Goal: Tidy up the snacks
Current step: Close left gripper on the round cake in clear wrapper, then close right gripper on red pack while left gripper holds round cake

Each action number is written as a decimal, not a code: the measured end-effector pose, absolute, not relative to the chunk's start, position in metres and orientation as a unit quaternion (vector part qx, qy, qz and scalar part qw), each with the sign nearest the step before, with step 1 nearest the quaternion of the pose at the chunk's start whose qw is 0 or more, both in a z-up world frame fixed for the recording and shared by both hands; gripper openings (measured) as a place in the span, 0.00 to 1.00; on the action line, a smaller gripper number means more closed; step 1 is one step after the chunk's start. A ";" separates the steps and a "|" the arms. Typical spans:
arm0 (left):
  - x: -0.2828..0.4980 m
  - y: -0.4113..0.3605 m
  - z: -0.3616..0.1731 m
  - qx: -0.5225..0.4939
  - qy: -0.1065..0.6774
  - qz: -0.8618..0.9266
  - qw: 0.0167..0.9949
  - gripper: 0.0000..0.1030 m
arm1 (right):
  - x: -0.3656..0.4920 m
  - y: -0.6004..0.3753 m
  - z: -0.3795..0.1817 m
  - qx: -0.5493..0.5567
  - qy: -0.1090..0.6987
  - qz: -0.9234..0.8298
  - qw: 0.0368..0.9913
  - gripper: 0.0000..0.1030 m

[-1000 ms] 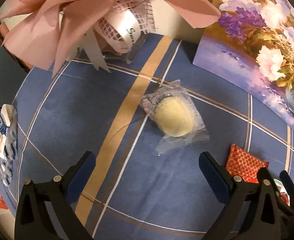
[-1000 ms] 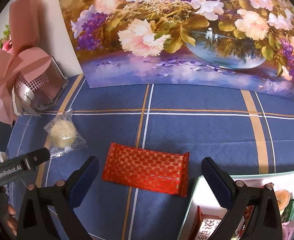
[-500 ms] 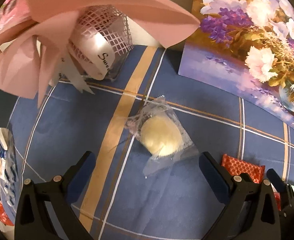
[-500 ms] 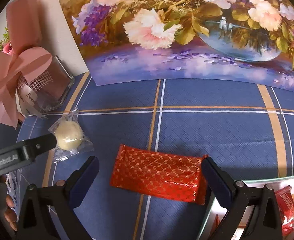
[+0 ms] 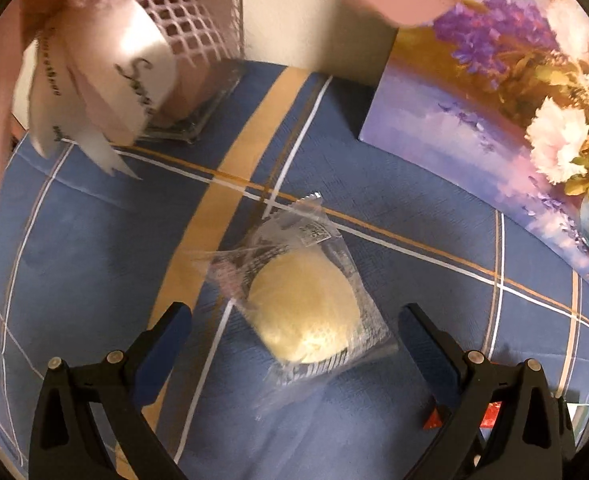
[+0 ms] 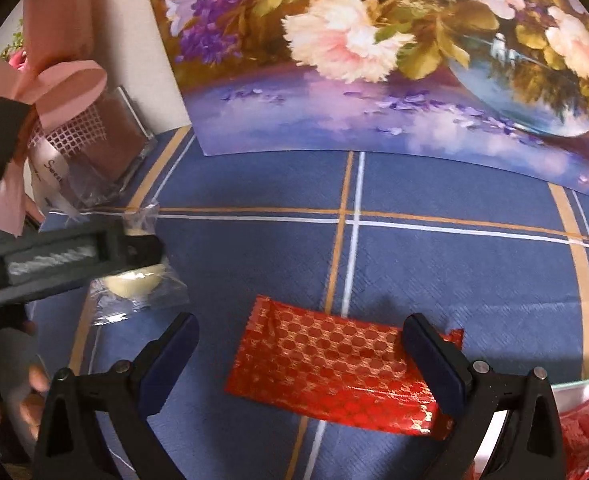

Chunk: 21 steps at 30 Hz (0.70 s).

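Pastry (image 5: 306, 308), pale yellow and round, sealed in a clear wrapper, lies flat on the blue checked tablecloth (image 5: 94, 248) between the two fingers of the left gripper (image 5: 294, 320), nearer their tips than their bases, with bare cloth on both sides of it. The wrapper is crinkled, has a small printed code near its far edge and a striped printed band along its near edge. Both left fingers are spread wide, neither one touching the wrapper. In the right wrist view the left gripper reaches in from the left edge, low over the pastry (image 6: 134, 280), with a person's fingers (image 6: 22, 392) blurred beneath it. A red packet (image 6: 334, 364) with a gold honeycomb pattern lies flat on the cloth between the fingers of the right gripper (image 6: 298, 344); these are also spread wide, and the right finger covers the packet's right end, though whether it touches cannot be told. More red wrappers (image 6: 582, 432) show at the lower right corner. Beyond the pastry stands a clear vase (image 5: 190, 120) dressed with pink paper, white mesh and a printed ribbon, and a flower painting (image 6: 374, 60) leans at the back of the cloth.
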State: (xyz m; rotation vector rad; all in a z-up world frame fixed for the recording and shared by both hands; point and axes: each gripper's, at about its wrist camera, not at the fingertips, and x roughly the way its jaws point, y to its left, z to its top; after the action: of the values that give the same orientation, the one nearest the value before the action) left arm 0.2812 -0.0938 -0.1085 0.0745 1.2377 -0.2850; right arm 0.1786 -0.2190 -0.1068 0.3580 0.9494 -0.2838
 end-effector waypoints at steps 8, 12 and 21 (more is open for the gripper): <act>0.286 -0.100 -0.129 0.019 0.587 -0.146 0.796 0.80 | 0.187 -0.220 -0.113 0.159 0.447 -0.126 0.871 1.00; 0.281 -0.106 -0.130 0.052 0.581 -0.138 0.800 0.70 | 0.191 -0.220 -0.121 0.157 0.458 -0.117 0.867 1.00; 0.260 -0.097 -0.131 0.073 0.586 -0.154 0.792 0.62 | 0.181 -0.217 -0.117 0.155 0.471 -0.103 0.863 1.00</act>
State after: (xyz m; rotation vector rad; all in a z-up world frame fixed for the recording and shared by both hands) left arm 0.2597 -0.0972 -0.1306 0.1571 1.2617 -0.3305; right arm 0.1809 -0.2167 -0.1175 0.3243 0.9870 -0.2157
